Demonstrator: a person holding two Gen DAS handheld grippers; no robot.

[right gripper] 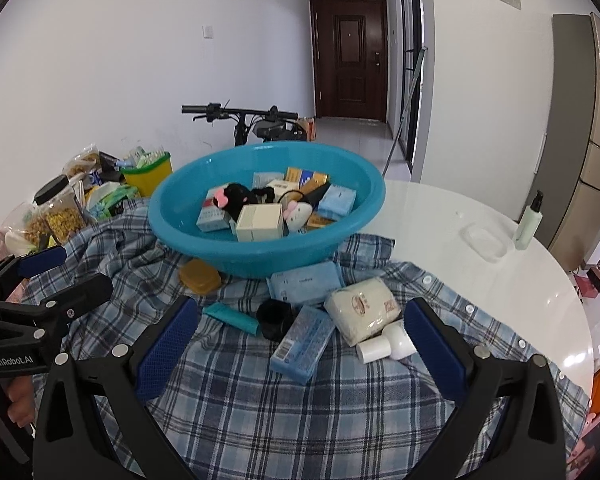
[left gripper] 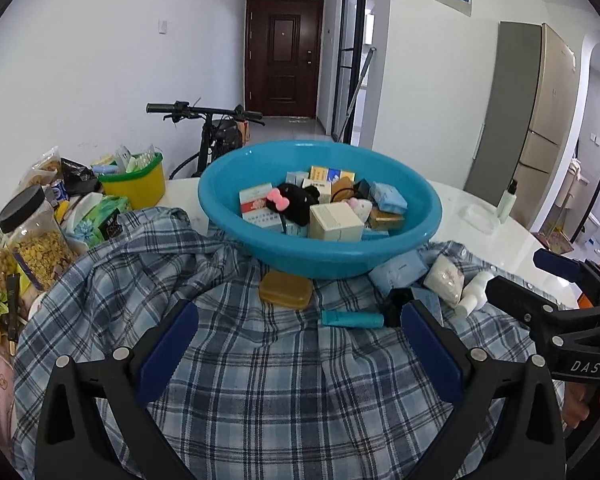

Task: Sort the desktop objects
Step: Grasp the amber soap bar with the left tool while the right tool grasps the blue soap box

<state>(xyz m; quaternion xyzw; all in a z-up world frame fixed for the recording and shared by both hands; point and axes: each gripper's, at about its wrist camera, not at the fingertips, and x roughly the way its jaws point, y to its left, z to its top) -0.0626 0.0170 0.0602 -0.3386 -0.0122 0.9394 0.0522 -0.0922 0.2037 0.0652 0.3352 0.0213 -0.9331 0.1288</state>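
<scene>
Holding boxes and a black plush toy (right gripper: 236,196), blue basin (right gripper: 260,254) on plaid shirt (right gripper: 300,408), both tongs (left gripper: 298,344) (right gripper: 300,344) gaping, empty.

The bench (right gripper: 440,216) is a white, glossy, round-edged top. A blue-and-white plaid shirt (right gripper: 284,400) is spread over its near portion and serves as the landmark here. Beyond the shirt's right edge, directly on the bare surface, lie a clear lidded plastic box (right gripper: 483,243) and, just beside it on the far side, an upright pale green pump bottle (right gripper: 529,221). Past the shirt's left edge stand a yellow bin with a green rim (left gripper: 138,184), a black-capped clear jar of yellow contents (left gripper: 34,236) and a cluster of snack bags (left gripper: 44,170); their contact with the surface is hidden.
</scene>
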